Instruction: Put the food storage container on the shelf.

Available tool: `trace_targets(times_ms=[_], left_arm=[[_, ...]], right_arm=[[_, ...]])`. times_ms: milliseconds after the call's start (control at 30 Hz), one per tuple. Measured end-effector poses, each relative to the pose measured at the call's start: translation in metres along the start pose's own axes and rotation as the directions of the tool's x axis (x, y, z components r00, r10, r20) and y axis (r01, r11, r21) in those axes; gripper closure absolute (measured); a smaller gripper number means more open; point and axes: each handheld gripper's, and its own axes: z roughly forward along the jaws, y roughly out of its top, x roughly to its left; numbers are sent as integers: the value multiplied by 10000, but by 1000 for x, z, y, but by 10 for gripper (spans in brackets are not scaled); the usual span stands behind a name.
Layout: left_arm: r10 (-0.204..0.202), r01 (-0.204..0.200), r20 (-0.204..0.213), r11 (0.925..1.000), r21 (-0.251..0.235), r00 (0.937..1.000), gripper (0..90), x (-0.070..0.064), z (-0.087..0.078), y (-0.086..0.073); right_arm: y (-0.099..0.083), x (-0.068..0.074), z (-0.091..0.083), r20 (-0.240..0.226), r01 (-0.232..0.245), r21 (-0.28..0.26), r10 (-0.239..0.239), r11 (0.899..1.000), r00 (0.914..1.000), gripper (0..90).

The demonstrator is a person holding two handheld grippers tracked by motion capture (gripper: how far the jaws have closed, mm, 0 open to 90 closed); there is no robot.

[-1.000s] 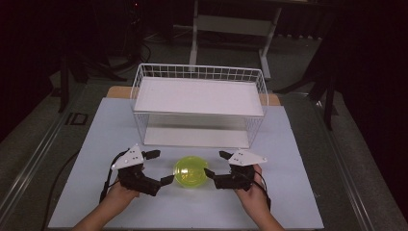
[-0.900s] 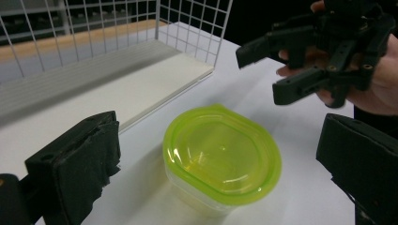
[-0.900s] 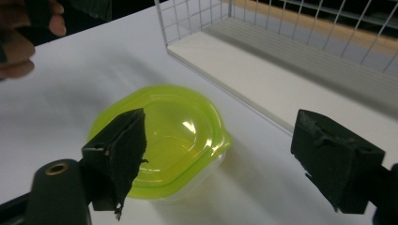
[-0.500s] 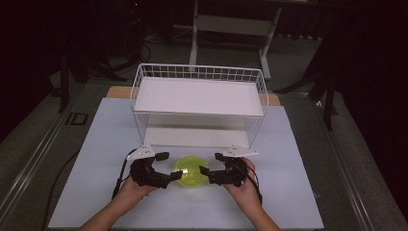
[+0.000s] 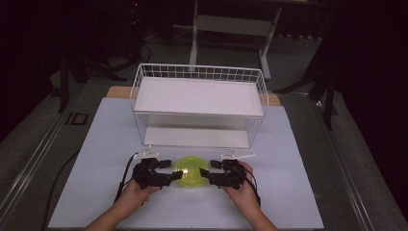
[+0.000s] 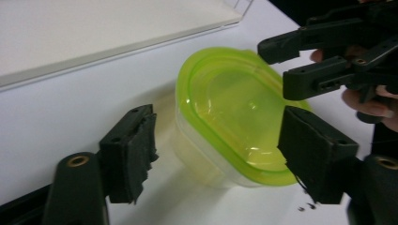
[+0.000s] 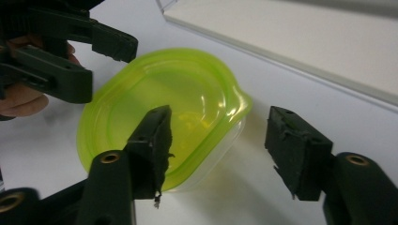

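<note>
Here, a small oval container of clear plastic with a translucent yellow-green lid (image 5: 190, 172) is seen lying on the pale white table sheet (image 5: 298, 192), near the person's edge and just in front of the white wire basket rack with its flat white shelf (image 5: 199, 96). It is flanked by the left gripper (image 5: 174, 176) and the right gripper (image 5: 206, 172), each held in a hand and pointed inward at the lid. In the left gripper view the jaws are spread wide, the near end of the container (image 6: 230, 117) standing between the two black pads (image 6: 131, 154) without being touched; the right gripper (image 6: 300, 63) is seen beyond, its jaws parted over the far rim. In the right gripper view the jaws are likewise apart, one foam pad (image 7: 152, 140) set over the lid (image 7: 164, 112) and the other clear of the rim on the table side; the left gripper (image 7: 101, 65) is noted across the lid, open too. Nothing is clamped yet. The step in hand is judged to be a two-sided grasp of the container, perhaps to lift it or free the lid; which cannot be told. For a sound grip, the pads should be lowered until the rim or wall sits squarely between them, not the domed lid centre, which would likely slip. The wall is thin and would flex, so closure is best kept gentle and even on both sides. The grippers should be kept from colliding over the lid.
</note>
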Motion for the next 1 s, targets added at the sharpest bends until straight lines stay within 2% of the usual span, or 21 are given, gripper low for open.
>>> trace_targets(times_ms=[167,233,300,400,433,633,700,800,867,900,933,967,1000], left_arm=[[-155,155,-51,9997,195,9999,354,1,3,-3],[-233,232,46,9993,279,9997,413,1,4,-5],[-353,343,336,9990,293,9988,488,2,3,-6],[-539,525,396,9980,364,9978,545,1,1,-7],[-508,496,316,9981,367,9982,566,0,0,-7],[-386,357,451,9973,637,9982,633,-10,-3,-7],[-291,267,352,9974,665,9990,644,-14,-4,-8],[-496,476,494,9980,420,9975,691,-16,-7,-11],[-496,476,494,9980,420,9975,706,-16,-7,-11],[-284,290,-375,9995,147,9989,716,-25,-7,-11],[-148,148,-571,9999,2,9983,709,-28,-8,-10],[-88,93,-692,9999,73,9976,710,-29,-7,-9],[-97,114,-629,9996,257,9980,704,-28,-6,-6]], right_arm=[[-1,0,0,17,-58,89,58,9999,10000,449],[-1,-1,0,38,-70,154,69,9999,10000,480],[-2,-1,0,55,-92,199,91,9998,9999,486],[-3,-3,-1,-102,-243,245,245,9994,9996,506],[-3,-2,-1,-173,-256,278,261,9993,9995,522],[-2,3,-5,-364,-106,356,119,9993,9993,669],[-2,4,-7,-394,-281,368,295,9989,9988,688],[-3,5,-10,-426,-542,395,559,9977,9975,720],[-3,5,-11,-425,-581,364,596,9976,9973,720],[-3,5,-12,-585,-661,281,676,9974,9960,758],[-2,7,-12,-600,-774,295,791,9966,9951,764],[0,8,-12,-414,-706,306,718,9970,9966,767],[1,9,-12,-310,-610,291,619,9977,9976,769]])
